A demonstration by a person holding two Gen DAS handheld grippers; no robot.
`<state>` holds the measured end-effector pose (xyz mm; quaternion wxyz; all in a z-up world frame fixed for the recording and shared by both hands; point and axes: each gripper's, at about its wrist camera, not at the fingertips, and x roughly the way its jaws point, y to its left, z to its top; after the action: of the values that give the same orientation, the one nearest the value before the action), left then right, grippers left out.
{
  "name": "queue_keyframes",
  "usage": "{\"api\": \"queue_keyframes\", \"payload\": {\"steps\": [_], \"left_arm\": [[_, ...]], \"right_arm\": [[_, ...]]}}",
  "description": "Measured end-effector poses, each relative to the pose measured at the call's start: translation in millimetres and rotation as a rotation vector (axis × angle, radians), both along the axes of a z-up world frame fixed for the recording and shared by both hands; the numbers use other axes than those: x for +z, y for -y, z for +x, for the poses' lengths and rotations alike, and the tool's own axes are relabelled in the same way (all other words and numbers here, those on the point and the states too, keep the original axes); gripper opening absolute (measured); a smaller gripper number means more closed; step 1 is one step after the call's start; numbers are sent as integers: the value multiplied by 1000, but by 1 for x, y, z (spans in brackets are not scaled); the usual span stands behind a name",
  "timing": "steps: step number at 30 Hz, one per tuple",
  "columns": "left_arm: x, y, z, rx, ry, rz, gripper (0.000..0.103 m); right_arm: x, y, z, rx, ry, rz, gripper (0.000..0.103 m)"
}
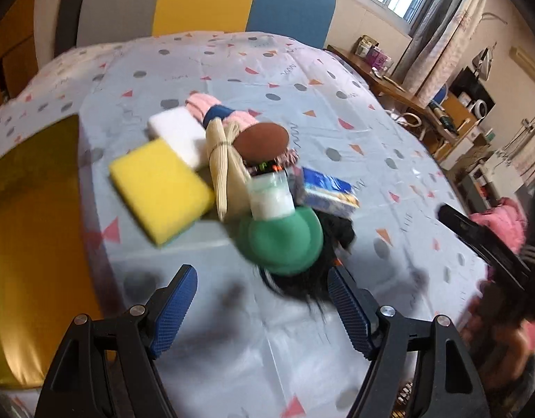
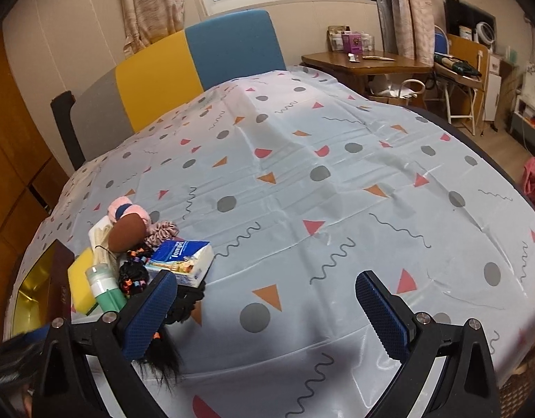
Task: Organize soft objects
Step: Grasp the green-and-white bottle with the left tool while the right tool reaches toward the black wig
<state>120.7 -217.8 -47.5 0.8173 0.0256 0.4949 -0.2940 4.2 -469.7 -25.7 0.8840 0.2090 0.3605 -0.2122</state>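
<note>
The left hand-held gripper (image 1: 262, 308) stood wide, its blue pads (image 1: 175, 308) apart with nothing between them, above the patterned sheet (image 1: 337, 132) that covered the bed. Just ahead of its fingertips lay the heap of soft things: a green round sponge (image 1: 281, 244) nearest, with a clear capped bottle (image 1: 270, 196) lying on it, and black hair-like strands (image 1: 302, 289) reaching toward its right pad. Further ahead and left sat a yellow sponge (image 1: 159, 188), with a white block (image 1: 178, 136) behind it, a cream ribbed cloth (image 1: 223, 167), a brown oval puff (image 1: 262, 139) and a pink rolled cloth (image 1: 211, 108). A blue tissue pack (image 1: 328, 188) lay ahead to the right.

The right hand-held gripper (image 2: 267, 311) also stood wide and empty, over bare sheet. The same heap lay beside and just beyond its left pad (image 2: 148, 313), the tissue pack closest, a pink scrunchie (image 2: 162, 231) behind that. A gold-lined box (image 2: 33, 289) sat further left.
</note>
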Motion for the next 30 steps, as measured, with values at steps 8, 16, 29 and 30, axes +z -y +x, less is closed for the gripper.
{"api": "queue_keyframes", "payload": {"steps": [8,16,29,30], "left_arm": [[-15,33,19,-19,14,-58,80],[-50,44,39,-7,-42,-45,82],[-40,9,1,-73,-9,-79,57],[-38,5,-5,-82,-6,-79,57]], "right_arm": [[1,3,0,1,22,35,103],[-1,7,0,-2,28,59,103],[-10,1,8,35,-18,63,103],[-12,-2,10,48,-30,64,103]]}}
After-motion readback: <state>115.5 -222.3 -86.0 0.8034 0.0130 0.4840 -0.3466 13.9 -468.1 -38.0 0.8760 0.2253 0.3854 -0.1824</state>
